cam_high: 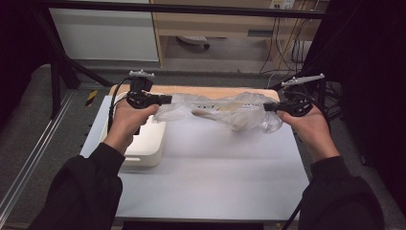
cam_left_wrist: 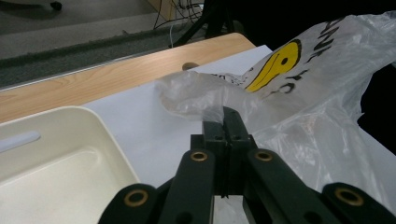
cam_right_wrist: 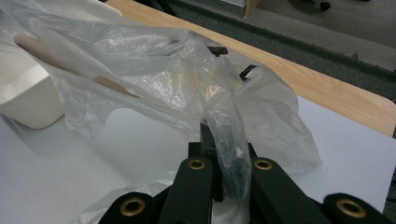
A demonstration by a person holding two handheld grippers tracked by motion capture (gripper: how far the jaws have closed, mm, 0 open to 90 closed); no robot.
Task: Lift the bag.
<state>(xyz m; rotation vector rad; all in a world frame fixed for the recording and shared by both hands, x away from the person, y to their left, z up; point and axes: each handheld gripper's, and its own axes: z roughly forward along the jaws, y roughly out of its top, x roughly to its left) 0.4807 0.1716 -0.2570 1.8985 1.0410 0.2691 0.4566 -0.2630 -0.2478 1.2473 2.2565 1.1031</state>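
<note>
Both forearms in dark sleeves reach forward from six o'clock, palms turned inward, lifting a clear plastic bag [cam_high: 225,111] above the white table [cam_high: 210,167]. The left gripper [cam_high: 165,99] is clamped tight on the bag's nine-o'clock end, the right gripper [cam_high: 268,107] on its three-o'clock end. A yellow smiley and unreadable black lettering mark the bag. A cream tray [cam_high: 146,146] sits at eight o'clock.
</note>
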